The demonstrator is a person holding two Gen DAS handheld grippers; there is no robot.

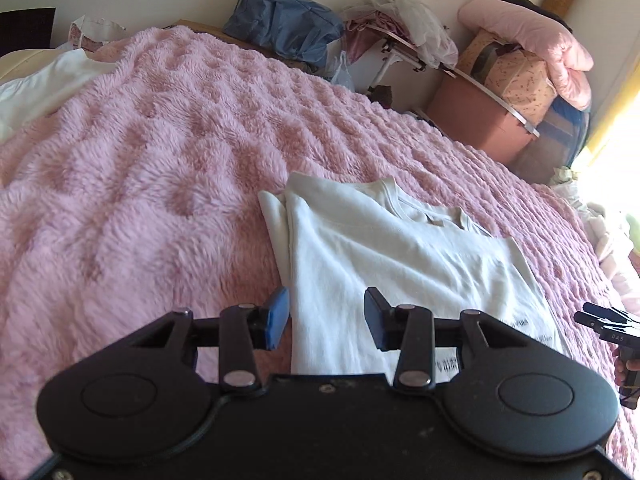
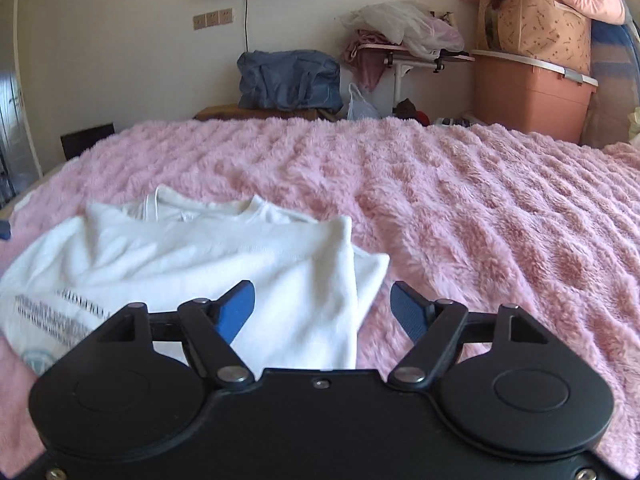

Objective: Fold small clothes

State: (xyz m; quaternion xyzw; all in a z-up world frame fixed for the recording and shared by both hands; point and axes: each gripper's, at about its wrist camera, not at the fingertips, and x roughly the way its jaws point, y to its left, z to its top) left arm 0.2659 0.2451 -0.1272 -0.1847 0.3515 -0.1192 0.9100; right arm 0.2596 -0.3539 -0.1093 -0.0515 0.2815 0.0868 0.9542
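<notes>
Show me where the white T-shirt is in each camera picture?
Left wrist view: the white T-shirt lies right of centre on the pink blanket, just past the open left gripper.
Right wrist view: the white T-shirt lies left of centre, just past the open right gripper.
Shared landmark: the blue bag by the far wall, beyond the bed.

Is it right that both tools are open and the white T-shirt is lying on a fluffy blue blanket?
Not quite. The blanket is pink, not blue, as both wrist views show. The rest holds: the white T-shirt lies on it, and the left tool and right tool are both open with nothing gripped.
</notes>
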